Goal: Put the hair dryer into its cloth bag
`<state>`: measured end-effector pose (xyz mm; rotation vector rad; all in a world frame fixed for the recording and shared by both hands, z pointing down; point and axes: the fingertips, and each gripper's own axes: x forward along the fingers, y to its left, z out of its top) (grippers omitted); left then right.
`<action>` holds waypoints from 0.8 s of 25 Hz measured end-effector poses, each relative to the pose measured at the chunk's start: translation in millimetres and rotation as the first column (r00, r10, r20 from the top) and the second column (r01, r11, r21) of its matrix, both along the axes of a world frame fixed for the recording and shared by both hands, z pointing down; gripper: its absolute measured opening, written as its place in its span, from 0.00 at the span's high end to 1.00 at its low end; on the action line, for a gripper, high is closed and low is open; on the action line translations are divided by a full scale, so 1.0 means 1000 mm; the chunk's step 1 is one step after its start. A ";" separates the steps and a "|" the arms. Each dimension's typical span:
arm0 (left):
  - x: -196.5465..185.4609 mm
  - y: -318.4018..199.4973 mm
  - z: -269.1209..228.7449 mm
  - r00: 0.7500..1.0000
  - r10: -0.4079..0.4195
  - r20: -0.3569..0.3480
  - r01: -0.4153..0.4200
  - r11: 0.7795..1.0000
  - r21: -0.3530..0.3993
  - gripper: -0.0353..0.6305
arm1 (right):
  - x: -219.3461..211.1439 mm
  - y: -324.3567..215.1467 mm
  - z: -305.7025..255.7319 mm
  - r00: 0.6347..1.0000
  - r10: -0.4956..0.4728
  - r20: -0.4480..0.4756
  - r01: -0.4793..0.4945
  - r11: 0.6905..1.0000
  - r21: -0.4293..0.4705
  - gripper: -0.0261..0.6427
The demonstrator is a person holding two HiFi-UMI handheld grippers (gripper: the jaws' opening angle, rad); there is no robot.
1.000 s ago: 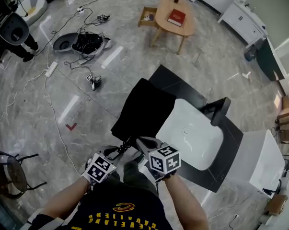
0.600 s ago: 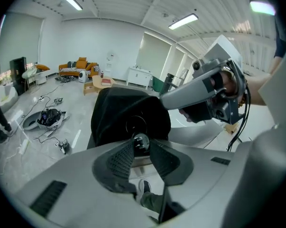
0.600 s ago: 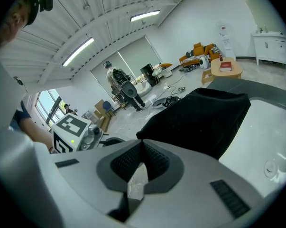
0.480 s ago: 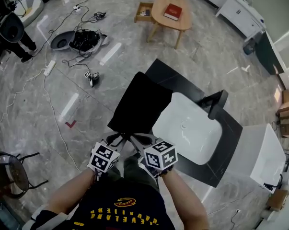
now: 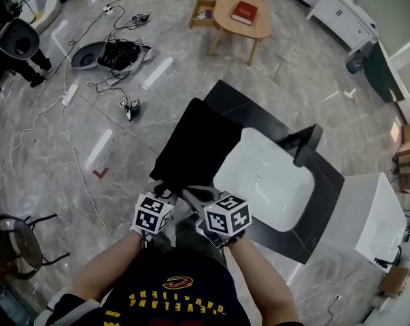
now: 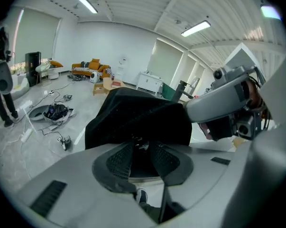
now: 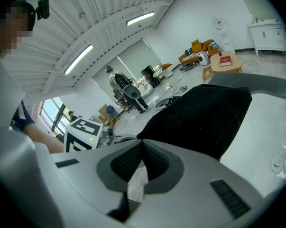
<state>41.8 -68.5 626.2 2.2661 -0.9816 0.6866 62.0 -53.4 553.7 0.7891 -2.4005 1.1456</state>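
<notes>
left claw (image 6: pixel 143 145) slightly apart, seemingly pinching edge of black cloth bag (image 5: pixel 194 145), right claw (image 7: pixel 142 145) closed on that edge

Cloth bag (image 5: pixel 194 148) black; basin (image 5: pixel 269 185) white; counter (image 5: pixel 249 111) black; floor (image 5: pixel 48 175) grey marbled; book (image 5: pixel 244 12) red; table (image 5: pixel 259 27) tan.

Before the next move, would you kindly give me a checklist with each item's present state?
1. Right gripper jaws closed on the cloth bag edge: ok.
2. Left gripper has bag cloth between its jaws: ok.
3. Bag mouth held open: cannot tell.
4. Hair dryer located: cannot tell; no view plainly shows it.
5. Bag lies on the black counter beside the white sink: ok.
</notes>
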 end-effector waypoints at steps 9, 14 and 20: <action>0.004 0.000 0.002 0.999 0.042 -0.022 -0.043 0.999 -0.013 0.79 | 0.001 0.005 0.009 1.000 -0.012 -0.006 0.012 1.000 -0.023 0.94; -0.038 0.035 0.001 0.991 0.136 0.004 -0.135 0.988 -0.079 0.79 | 0.002 0.013 0.032 0.991 -0.048 -0.128 0.047 0.999 -0.012 0.94; -0.100 0.034 -0.042 0.991 0.083 0.105 -0.089 0.995 0.054 0.79 | -0.001 0.018 0.067 0.967 -0.055 -0.249 0.062 0.998 0.020 0.94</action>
